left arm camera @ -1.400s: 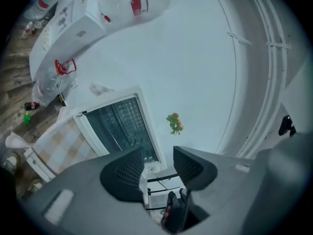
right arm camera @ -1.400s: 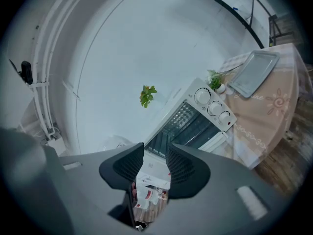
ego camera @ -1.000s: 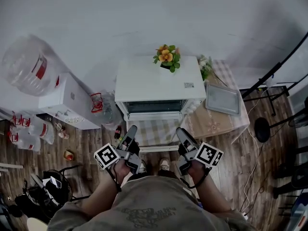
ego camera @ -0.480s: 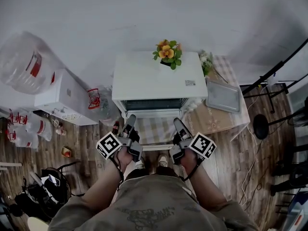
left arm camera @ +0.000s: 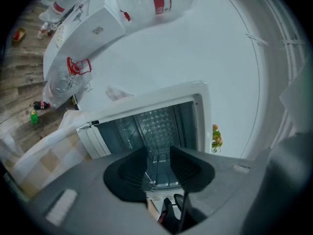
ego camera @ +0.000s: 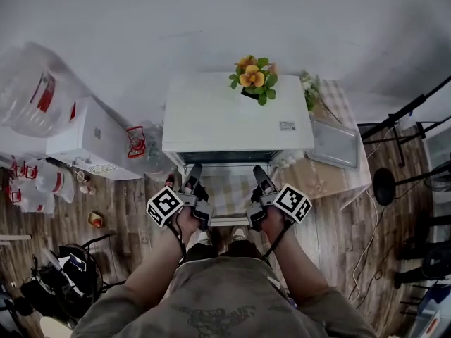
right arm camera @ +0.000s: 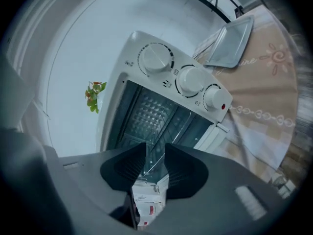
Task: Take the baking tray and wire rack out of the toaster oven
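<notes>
The white toaster oven (ego camera: 236, 118) stands on a table with its glass door (ego camera: 224, 192) folded down. Its wire rack (left arm camera: 146, 129) (right arm camera: 154, 121) sits inside the cavity. A grey baking tray (ego camera: 332, 145) (right arm camera: 230, 40) lies on the tablecloth to the right of the oven. My left gripper (ego camera: 195, 170) (left arm camera: 159, 153) is over the door's left side and my right gripper (ego camera: 258, 172) (right arm camera: 155, 148) over its right side. Both point into the opening, a little short of the rack. Each stands open by a narrow gap with nothing gripped.
A flower pot (ego camera: 254, 82) rests on the oven's top at the back. The oven's knobs (right arm camera: 193, 80) are on its right side. Large water bottles (ego camera: 35, 90) and a white box (ego camera: 88, 136) are at the left. A black stand (ego camera: 409, 108) is at the right.
Both grippers have moved forward from in front of the table to over the folded-down door, closer to the oven's opening. Their jaws look unchanged.
</notes>
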Tool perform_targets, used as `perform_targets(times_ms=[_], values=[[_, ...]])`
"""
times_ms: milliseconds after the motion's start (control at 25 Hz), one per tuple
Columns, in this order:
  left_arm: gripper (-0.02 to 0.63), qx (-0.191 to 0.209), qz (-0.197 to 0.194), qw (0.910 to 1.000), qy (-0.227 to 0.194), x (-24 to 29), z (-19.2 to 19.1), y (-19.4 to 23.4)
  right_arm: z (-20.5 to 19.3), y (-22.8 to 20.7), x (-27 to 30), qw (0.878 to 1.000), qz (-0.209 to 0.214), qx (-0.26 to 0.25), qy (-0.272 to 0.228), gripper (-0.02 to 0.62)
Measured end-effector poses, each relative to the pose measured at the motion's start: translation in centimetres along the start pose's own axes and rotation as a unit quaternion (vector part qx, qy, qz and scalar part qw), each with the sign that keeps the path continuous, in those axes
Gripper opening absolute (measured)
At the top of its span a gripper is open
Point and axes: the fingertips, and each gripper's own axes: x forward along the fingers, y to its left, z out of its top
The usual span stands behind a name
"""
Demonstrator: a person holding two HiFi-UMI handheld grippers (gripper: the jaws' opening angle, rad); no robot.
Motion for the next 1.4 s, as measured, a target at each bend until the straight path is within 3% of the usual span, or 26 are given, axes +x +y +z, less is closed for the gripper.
perform_targets(times_ms=[600,1000,1400], values=[[0.15,-0.007,0.002,0.9999,-0.014,5.7,0.7,6.5,0.1,-5.6,8.3,0.998,0.016,0.064,-0.016,0.152],[0.113,-0.042,-0.041,0.9959,-0.07,7.9,2.0,7.7,0.7,-5.2,11.1,0.993,0.08,0.078,-0.035,0.126],[0.087,-0.059,-0.088,0.9913,-0.078,9.8,2.6,7.3,2.2,-4.5,12.4,0.982,0.139,0.104,-0.08,0.099]])
